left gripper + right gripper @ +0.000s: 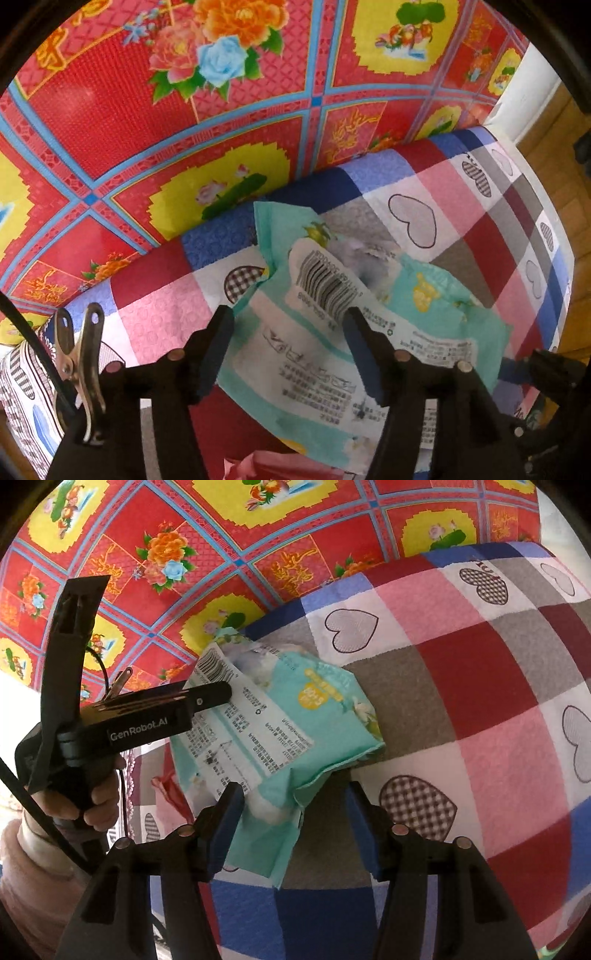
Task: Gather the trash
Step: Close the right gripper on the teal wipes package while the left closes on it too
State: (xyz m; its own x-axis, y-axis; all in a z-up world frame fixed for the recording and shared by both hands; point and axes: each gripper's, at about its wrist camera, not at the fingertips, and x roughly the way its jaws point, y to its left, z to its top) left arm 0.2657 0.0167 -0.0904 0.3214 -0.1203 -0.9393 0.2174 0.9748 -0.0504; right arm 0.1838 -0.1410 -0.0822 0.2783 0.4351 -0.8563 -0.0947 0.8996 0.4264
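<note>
A crumpled teal and white wrapper [332,332] with a barcode lies on a checked quilt [461,206] printed with hearts. My left gripper [288,317] is open and low over the wrapper, one finger on each side of its printed label. In the right wrist view the same wrapper [280,720] lies left of centre, and a finger [210,698] of the left gripper reaches over its barcode end. My right gripper [293,792] is open, with the wrapper's near corner between its fingers, close to the left finger [225,819]. A pink scrap [168,786] lies left of the wrapper.
A red floral cloth [184,129] rises behind the quilt. The quilt's edge drops to a wooden floor [554,173] at the right. A person's hand [99,801] holds the left gripper's handle. The pink scrap [266,465] also shows under the left gripper.
</note>
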